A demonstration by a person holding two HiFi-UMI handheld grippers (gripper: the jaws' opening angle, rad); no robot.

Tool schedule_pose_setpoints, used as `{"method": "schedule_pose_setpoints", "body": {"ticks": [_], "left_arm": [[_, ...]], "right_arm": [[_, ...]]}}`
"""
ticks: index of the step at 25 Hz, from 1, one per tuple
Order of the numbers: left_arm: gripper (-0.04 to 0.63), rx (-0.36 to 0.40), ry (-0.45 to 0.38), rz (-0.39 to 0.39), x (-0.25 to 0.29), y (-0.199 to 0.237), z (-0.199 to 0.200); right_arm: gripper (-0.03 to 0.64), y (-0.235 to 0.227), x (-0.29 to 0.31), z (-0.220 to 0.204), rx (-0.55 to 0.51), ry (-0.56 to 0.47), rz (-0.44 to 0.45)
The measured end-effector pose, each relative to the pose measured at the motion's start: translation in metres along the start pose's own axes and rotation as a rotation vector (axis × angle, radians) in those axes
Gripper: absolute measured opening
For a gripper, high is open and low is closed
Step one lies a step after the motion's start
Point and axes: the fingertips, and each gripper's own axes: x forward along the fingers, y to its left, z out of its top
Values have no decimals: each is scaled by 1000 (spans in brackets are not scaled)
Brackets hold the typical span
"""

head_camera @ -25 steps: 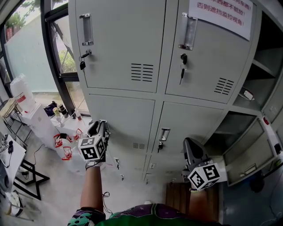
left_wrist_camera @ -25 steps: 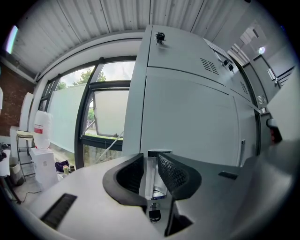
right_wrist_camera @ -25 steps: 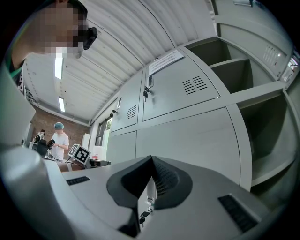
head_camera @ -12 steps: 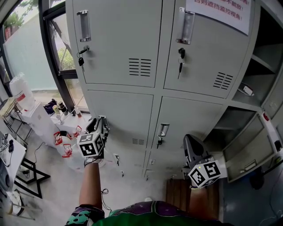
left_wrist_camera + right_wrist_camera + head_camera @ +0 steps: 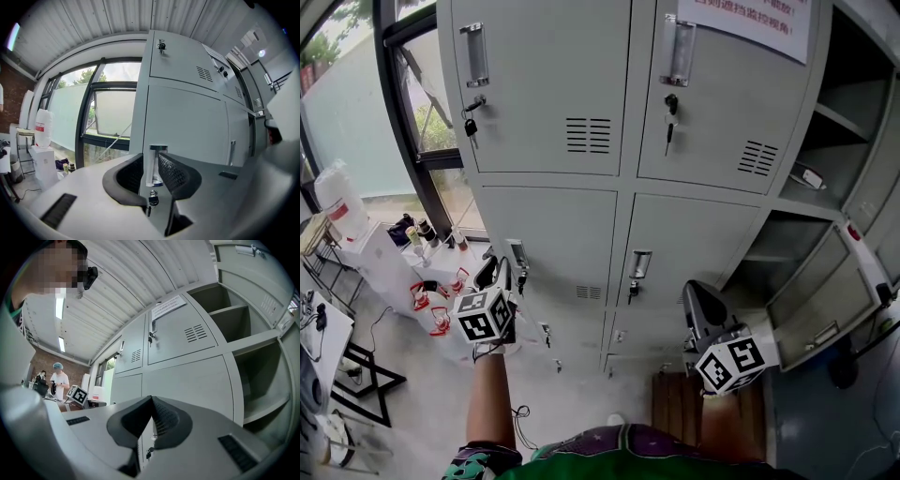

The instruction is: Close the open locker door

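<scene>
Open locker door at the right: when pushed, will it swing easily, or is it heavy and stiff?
The door looks like thin sheet metal, so it is probably light and should swing easily. Such a thin, wide panel may flex slightly when pushed near its edge.

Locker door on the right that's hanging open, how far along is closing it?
Done: nothing; the open locker door stands swung out at the right. In hand: nothing; the right gripper is shut and empty near it, the left gripper is open, facing a closed door's handle. Left: pushing the open door shut.
</scene>
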Motion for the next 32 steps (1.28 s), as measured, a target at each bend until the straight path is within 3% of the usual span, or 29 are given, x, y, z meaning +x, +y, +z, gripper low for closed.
{"method": "schedule_pose_setpoints", "body": {"ticks": [17, 23, 32], "left_arm": [[115, 14, -70, -236, -86, -82, -1], [113, 19, -89, -325, -123, -109, -10], [46, 24, -103, -472, -154, -159, -5]], "right_arm": [[6, 30, -82, 2, -16, 11, -127], [7, 35, -122, 2, -20, 15, -209], [6, 35, -170, 19, -47, 1, -292]]}}
